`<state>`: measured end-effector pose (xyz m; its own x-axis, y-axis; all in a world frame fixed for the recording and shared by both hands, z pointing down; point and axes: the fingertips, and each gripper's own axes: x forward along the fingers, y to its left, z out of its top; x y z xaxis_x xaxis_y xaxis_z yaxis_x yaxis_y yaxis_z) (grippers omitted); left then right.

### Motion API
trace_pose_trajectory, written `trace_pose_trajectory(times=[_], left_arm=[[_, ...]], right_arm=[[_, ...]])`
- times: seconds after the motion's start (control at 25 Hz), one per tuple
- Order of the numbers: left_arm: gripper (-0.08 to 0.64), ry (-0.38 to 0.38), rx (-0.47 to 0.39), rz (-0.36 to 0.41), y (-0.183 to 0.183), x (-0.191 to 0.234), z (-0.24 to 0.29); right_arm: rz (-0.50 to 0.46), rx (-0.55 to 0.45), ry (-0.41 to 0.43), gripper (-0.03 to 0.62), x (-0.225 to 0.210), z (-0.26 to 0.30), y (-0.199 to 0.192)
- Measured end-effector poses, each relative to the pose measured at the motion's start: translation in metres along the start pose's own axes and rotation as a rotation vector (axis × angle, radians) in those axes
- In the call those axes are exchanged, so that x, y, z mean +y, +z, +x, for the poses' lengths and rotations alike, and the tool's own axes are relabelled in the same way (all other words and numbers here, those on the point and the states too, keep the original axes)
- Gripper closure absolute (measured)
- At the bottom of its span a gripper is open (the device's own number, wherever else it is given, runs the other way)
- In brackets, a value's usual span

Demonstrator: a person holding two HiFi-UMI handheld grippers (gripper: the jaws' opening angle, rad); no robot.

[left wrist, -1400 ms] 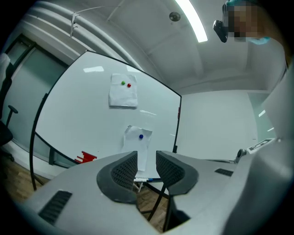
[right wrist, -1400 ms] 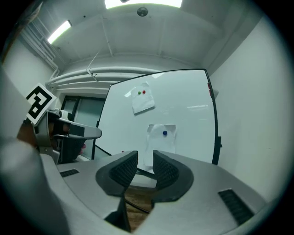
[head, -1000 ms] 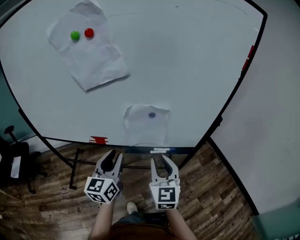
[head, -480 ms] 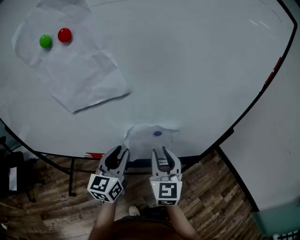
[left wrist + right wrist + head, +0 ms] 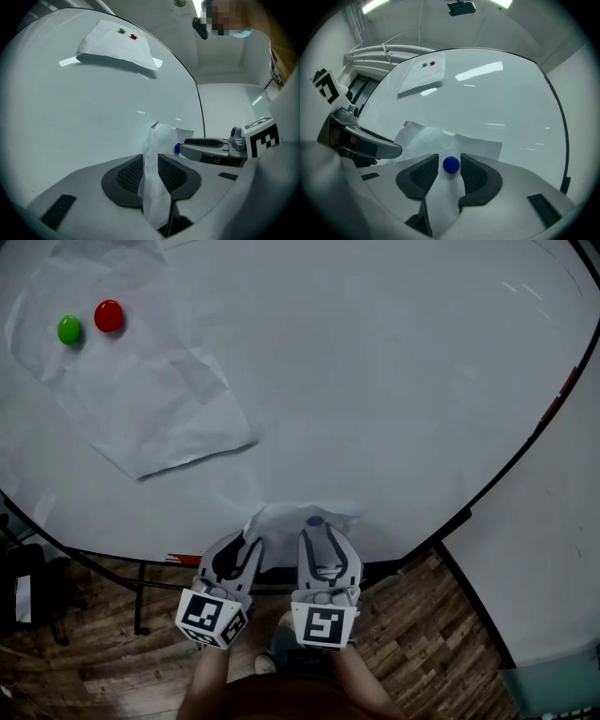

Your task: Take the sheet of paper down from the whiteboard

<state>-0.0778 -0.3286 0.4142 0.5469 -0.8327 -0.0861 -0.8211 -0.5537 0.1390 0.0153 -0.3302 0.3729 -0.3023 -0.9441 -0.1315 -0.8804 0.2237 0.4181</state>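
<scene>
A small crumpled sheet of paper [image 5: 281, 519] hangs at the whiteboard's [image 5: 394, 390] lower edge, pinned by a blue magnet [image 5: 315, 520]. My left gripper [image 5: 240, 545] straddles the sheet's left edge; in the left gripper view the paper [image 5: 157, 154] stands between its pads, which are apart. My right gripper [image 5: 321, 535] has its jaws opening, and the blue magnet [image 5: 451, 164] sits between its pads with a little gap on each side. Higher up on the left, a larger creased sheet [image 5: 141, 390] is held by a green magnet [image 5: 69, 330] and a red magnet [image 5: 109, 316].
The board's black frame [image 5: 450, 526] runs along the bottom and right. Below it are the stand's legs [image 5: 141, 601] on a wooden floor [image 5: 422, 634]. A dark chair [image 5: 23, 587] stands at the left, a pale wall [image 5: 553, 549] at the right.
Both grippers have moved forward to the board's lower edge and now reach round the small sheet. The head view has come closer to the board.
</scene>
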Motion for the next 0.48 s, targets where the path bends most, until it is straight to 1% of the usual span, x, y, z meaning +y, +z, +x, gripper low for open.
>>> trace_pose_trajectory(times=[0.2,0.48], left_arm=[[0.448,0.016,-0.004,-0.039,-0.004,0.007,0.009],[0.476,0.035,-0.017,-0.078,-0.007,0.014,0.01]], right_arm=[[-0.045,0.007,-0.011,0.448,-0.002,0.01,-0.005],[-0.115,0.02,-0.019,0.453,0.002,0.015,-0.013]])
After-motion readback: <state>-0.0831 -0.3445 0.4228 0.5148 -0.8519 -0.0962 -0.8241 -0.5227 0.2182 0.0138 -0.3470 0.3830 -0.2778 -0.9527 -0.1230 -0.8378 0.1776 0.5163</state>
